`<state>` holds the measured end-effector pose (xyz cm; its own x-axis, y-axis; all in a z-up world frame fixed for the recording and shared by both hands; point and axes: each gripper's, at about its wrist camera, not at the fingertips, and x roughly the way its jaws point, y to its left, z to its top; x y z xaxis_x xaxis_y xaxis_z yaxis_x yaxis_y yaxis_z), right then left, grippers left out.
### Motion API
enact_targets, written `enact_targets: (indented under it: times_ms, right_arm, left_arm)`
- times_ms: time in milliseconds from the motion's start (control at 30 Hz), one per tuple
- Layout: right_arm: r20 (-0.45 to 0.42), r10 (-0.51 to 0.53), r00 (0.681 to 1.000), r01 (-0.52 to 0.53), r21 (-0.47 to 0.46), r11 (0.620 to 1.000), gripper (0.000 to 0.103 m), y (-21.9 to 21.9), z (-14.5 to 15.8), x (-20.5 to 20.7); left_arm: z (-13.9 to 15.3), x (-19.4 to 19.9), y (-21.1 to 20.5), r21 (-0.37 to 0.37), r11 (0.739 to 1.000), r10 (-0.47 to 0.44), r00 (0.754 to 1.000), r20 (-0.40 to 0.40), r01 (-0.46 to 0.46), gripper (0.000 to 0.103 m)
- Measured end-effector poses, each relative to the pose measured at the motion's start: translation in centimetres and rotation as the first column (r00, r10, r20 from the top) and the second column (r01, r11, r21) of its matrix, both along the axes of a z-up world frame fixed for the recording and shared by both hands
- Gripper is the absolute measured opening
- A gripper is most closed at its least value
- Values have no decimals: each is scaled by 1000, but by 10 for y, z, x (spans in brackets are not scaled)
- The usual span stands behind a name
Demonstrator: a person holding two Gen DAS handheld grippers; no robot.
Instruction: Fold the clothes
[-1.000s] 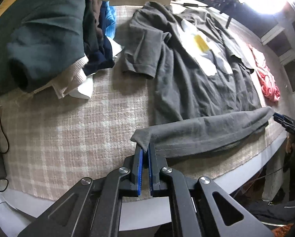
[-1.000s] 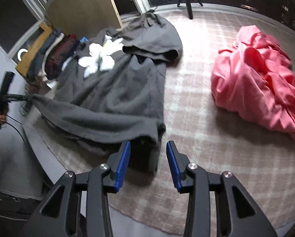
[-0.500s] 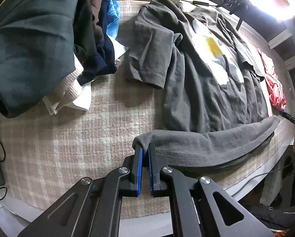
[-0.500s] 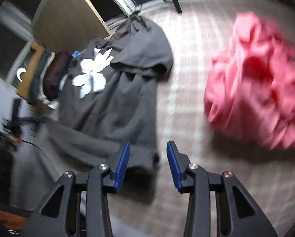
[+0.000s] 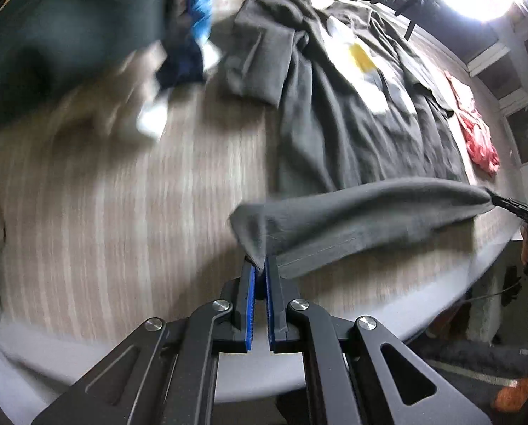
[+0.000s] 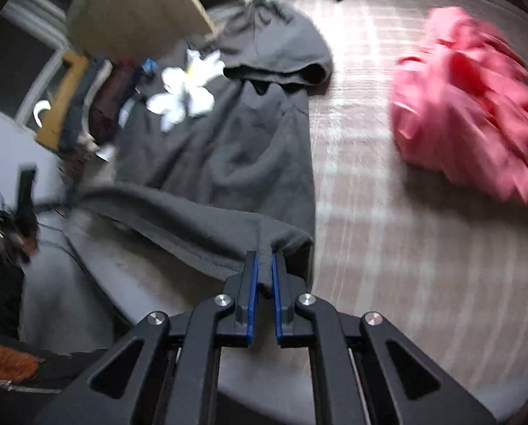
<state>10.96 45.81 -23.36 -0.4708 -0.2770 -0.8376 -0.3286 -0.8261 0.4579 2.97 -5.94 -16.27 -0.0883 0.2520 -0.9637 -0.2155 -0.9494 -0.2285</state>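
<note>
shirt: grey T-shirt (image 5: 352, 117) w/ white-yellow flower print lies spread on the counter (image 5: 122, 212), filling centre to upper right of left wrist view; in right wrist view it runs from upper centre down to lower centre. Bottom hem is lifted off the cloth as a taut band across the frame.

step: you're at the start of the first fold, both hem corners pinched, hem raised. Judged, not seen: bottom-to-top fold toward the collar.

left gripper (image 5: 260, 269): clamped on the hem's corner, lower centre of frame; fabric peaks up out of the blue pads (image 5: 251, 301).

right gripper (image 6: 263, 265): jaws closing in on the other hem corner, lower centre of its view; cloth sits between the pads and looks pinched.

next move: you prob. need to carry both corners together, level w/ each other, up the frame over the print, then lay the hem near the shoulders. Keep tension even or the band sags in the middle.

risk: the thin pinch may slip; a sleeve (image 5: 257, 67) at upper centre is bunched and may need tucking after.

around: pink garment (image 6: 476, 106) at right of right wrist view, well apart from shirt. Dark clothes pile (image 5: 69, 35) upper left of left wrist view, blurred.
</note>
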Motion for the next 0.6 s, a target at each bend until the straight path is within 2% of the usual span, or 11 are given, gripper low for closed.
enact_targets:
  times_ms: [100, 167, 267, 333, 367, 433, 467, 533, 600]
  right_arm:
    - [-35, -68, 997, 66, -43, 997, 7, -22, 18, 49]
    - [-57, -115, 992, 111, -72, 991, 7, -36, 20, 66]
    - [-90, -139, 986, 134, -67, 989, 7, -27, 22, 49]
    - [-144, -142, 979, 138, -36, 990, 7, -10, 37, 21]
    - [-181, -138, 974, 137, -18, 990, 7, -2, 50, 5]
    - [-281, -108, 954, 130, 61, 990, 7, 13, 102, -27]
    - [-346, -72, 935, 124, 130, 984, 7, 19, 147, -46]
    - [-431, -21, 902, 150, 266, 952, 7, 21, 236, -59]
    - [-497, 22, 867, 195, 380, 904, 7, 20, 318, -62]
  left_arm:
    - [6, 36, -15, 53, 995, 78, 997, 21, -79, 4]
    - [10, 54, -24, 100, 985, 138, 990, 29, -140, 4]
    - [17, 23, -18, 128, 981, 149, 989, -26, -144, 4]
    - [40, -20, -10, 156, 981, 129, 986, -106, -112, 4]
    - [65, -44, -4, 165, 982, 124, 978, -165, -97, 4]
    - [132, -87, 6, 172, 983, 116, 947, -299, -66, 3]
    - [172, -101, 9, 171, 984, 111, 923, -367, -50, 3]
    - [251, -110, 11, 155, 988, 95, 866, -492, -21, 3]
    - [339, -108, 10, 132, 991, 91, 783, -615, -11, 2]
